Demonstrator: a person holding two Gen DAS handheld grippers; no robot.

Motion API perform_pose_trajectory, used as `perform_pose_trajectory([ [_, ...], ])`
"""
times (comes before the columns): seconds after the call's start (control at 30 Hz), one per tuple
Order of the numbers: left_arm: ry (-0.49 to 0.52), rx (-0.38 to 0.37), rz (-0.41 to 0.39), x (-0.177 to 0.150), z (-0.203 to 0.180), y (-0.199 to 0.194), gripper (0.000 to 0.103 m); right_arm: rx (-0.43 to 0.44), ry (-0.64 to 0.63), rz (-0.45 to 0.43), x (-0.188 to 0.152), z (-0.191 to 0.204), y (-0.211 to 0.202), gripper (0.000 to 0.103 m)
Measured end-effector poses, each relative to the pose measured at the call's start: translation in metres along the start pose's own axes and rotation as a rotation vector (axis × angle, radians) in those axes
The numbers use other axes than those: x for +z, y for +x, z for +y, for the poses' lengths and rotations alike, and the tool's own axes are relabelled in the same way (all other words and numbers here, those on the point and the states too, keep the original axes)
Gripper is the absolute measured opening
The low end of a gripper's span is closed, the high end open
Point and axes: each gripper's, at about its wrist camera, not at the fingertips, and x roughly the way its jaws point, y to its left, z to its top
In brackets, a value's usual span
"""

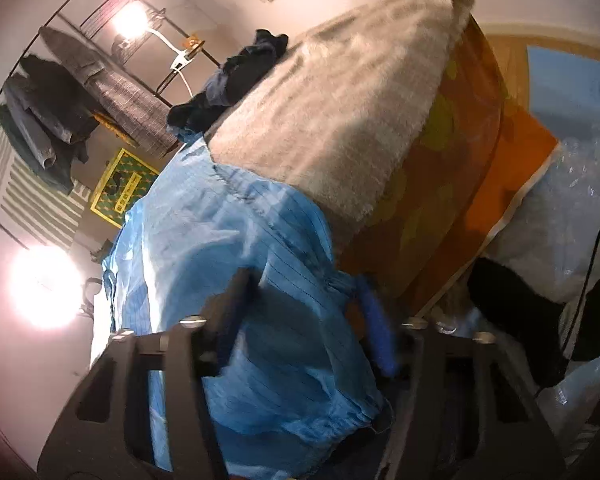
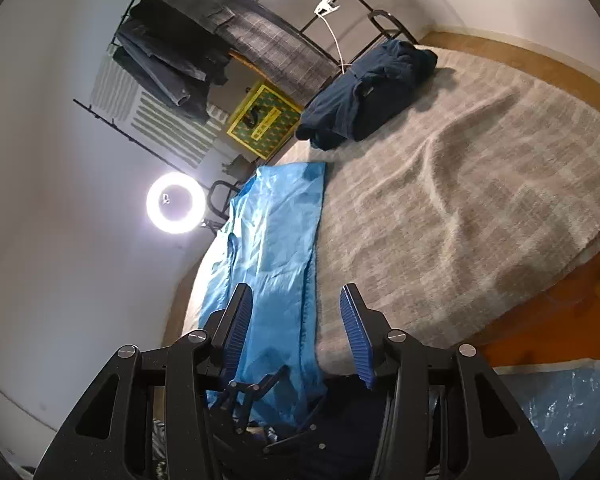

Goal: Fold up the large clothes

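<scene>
Ring lamp (image 2: 175,208) shows whole only in right view.

The right tool (image 2: 296,332) points forward and downward over the near edge of the bed, its two blue-padded fingers (image 2: 356,336) standing apart with nothing pressed between them. The left tool (image 1: 304,312), blurred in its own view, is tilted downward near the bed's corner, its jaws parted. Blue cloth lies in the gap, but whether the pads press on it cannot be told.
</scene>
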Motion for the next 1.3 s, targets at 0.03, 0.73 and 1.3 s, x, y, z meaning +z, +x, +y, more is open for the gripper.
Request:
perform_pose_trajectory([
  [0.03,-0.037,-0.035,-0.008,0.000,0.009,-0.005,0.032,0.002,0.002,0.008,0.000,0.000,0.004,0.046],
  [0.73,-0.680,-0.414,-0.064,-0.007,0.128,-0.047,0.014,-0.064,-0.017,0.285,0.045,0.028,0.190,0.046],
  [1.3,-1.044,-0.520,-0.108,-0.054,0.176,-0.048,0.013,-0.302,-0.214,0.292,0.081,0.081,0.297,0.001],
])
